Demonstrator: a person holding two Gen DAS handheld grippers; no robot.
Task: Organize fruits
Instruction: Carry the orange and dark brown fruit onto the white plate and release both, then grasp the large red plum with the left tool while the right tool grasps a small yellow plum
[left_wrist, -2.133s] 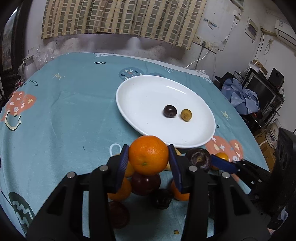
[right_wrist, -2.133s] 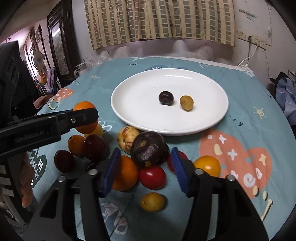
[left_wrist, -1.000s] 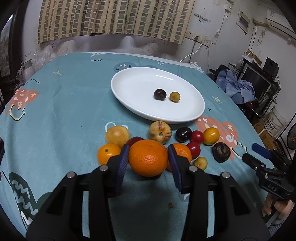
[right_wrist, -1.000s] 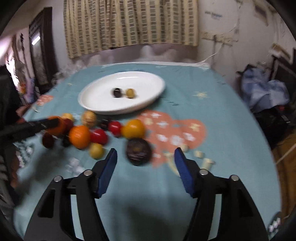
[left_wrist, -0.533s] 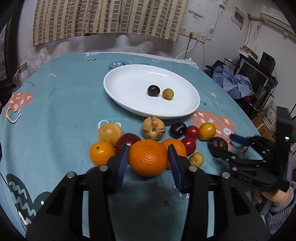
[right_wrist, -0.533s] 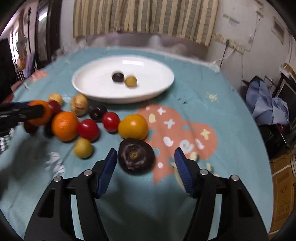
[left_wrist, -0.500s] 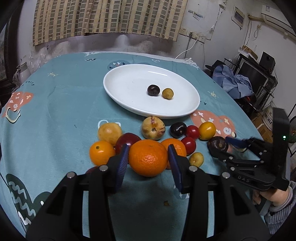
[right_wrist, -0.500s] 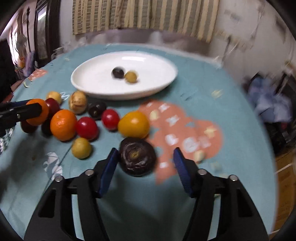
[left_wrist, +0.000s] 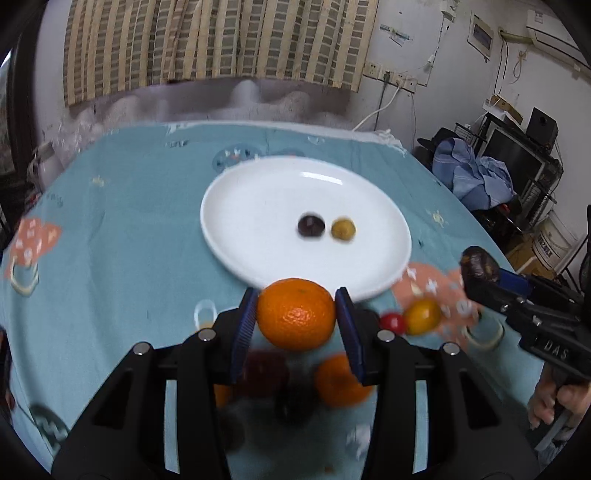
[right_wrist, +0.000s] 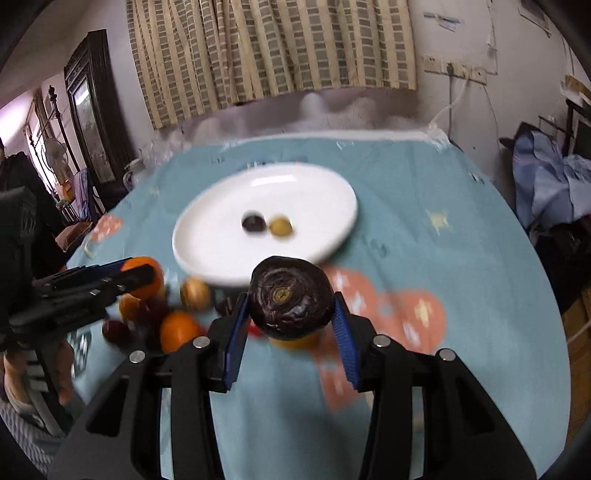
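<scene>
Left wrist view: an orange (left_wrist: 295, 314) sits squeezed between the left gripper's (left_wrist: 297, 325) jaws.
Right gripper (right_wrist: 290, 325) jaws pinch a dark wrinkled fruit (right_wrist: 290, 297), both lifted near the white plate (left_wrist: 240, 236).

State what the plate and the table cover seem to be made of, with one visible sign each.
Plate: probably glazed ceramic, though melamine is possible; it is glossy white with a sharp highlight. Table cover: looks like matte printed fabric, with cartoon motifs and no glare.
</scene>
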